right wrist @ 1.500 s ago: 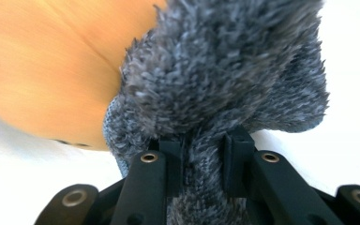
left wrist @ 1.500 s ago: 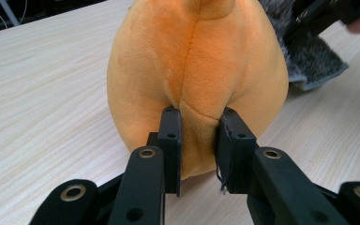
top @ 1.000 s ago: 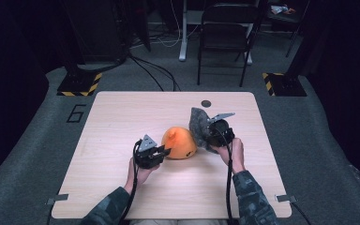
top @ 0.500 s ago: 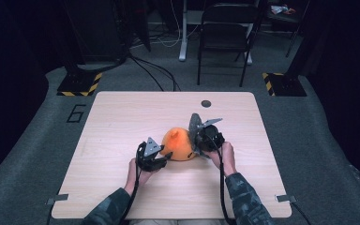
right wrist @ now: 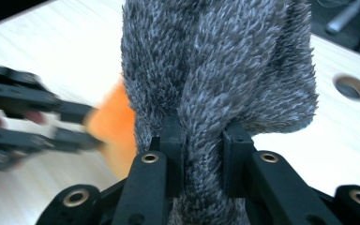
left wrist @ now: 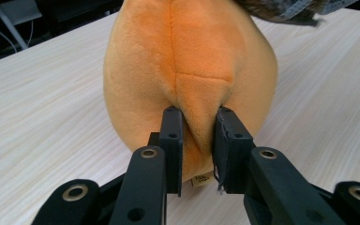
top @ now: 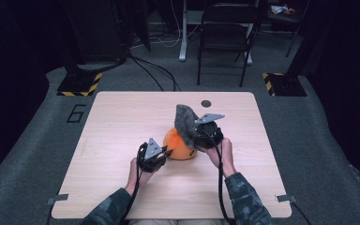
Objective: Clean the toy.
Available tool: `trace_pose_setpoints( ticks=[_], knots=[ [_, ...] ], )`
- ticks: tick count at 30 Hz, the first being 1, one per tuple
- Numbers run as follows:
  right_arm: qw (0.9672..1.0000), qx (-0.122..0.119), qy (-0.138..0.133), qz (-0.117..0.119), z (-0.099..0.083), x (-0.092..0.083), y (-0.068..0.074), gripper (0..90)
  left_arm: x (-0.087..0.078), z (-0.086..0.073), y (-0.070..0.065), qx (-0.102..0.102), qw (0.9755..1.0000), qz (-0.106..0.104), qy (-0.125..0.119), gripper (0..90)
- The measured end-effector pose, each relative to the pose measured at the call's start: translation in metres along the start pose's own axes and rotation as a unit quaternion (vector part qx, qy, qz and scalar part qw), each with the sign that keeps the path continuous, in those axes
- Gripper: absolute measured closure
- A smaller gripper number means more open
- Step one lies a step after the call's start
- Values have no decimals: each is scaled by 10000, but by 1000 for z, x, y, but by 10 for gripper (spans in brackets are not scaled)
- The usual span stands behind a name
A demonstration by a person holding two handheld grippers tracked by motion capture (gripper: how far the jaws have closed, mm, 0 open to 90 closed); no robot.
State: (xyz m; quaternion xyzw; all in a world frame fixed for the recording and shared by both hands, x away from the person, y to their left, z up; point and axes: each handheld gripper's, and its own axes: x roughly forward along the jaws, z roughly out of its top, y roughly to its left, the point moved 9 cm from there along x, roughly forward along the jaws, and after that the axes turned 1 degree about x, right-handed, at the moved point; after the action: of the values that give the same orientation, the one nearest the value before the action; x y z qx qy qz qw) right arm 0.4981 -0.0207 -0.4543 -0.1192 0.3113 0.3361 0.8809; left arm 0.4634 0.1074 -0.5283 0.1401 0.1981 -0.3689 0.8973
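both forearms come in from the bottom of the high view, sleeves in a camouflage pattern. the left hand [top: 138, 168] holds the left gripper [top: 165, 153] low, pointing right and slightly away; its jaws have just been closing and now pinch a fold between their pads. the right hand [top: 220, 152] holds the right gripper [top: 191, 132] higher, tipped up and leftward, its jaws clamped tight on material.

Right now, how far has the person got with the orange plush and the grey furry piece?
Done: both grips are on. The left gripper, whose jaws have just been closing, pinches a fold of the orange plush, which rests on the table. In hand: the right gripper is clamped on the grey furry piece, held raised over the plush's far side. Left: whether the grey piece is fully free of the plush cannot be told.
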Motion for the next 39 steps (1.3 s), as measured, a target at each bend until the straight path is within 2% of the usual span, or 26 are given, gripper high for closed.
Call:
trace_pose_setpoints(
  ticks=[1,2,5,6,10,11,16,25,28,31,35,37,38,39],
  knots=[
    [10000,-24,6,35,1,1,7,746,0,0,0,44,10000,23,-4,751],
    [9999,-145,41,-2,2,3,10,746,0,0,-1,36,10000,18,-11,751],
    [9996,-207,152,-99,-4,12,8,745,1,-1,0,-15,10000,-18,6,751],
    [9994,-151,252,-189,-10,15,3,746,1,-1,0,1,10000,-22,23,751],
    [9985,100,470,-244,-25,23,-13,746,1,-2,1,-17,10000,-36,40,750],
    [9983,100,511,-247,-28,25,-17,745,1,-3,2,-41,10000,-36,43,750],
    [9957,439,786,-228,-48,33,-33,746,1,-3,2,-34,10000,-81,6,750],
    [9898,682,1218,-295,-71,44,-47,745,1,-2,1,-34,9999,-88,-47,747],
    [9849,778,1497,-399,-84,50,-53,744,1,-2,1,-28,9999,-85,-52,746],
    [9827,779,1633,-389,-91,53,-57,742,1,-1,1,22,9999,-76,-66,745],
    [9826,742,1631,-490,-88,50,-59,741,1,-1,2,-16,9999,-70,-91,745],
    [9847,669,1505,-560,-80,41,-61,740,1,0,3,-66,9999,-94,-124,744],
    [9853,709,1457,-537,-75,36,-61,741,1,0,3,-70,9999,-86,-128,743],
    [9878,698,1299,-495,-68,31,-61,740,1,0,4,-65,9999,-87,-116,743]
  ],
)
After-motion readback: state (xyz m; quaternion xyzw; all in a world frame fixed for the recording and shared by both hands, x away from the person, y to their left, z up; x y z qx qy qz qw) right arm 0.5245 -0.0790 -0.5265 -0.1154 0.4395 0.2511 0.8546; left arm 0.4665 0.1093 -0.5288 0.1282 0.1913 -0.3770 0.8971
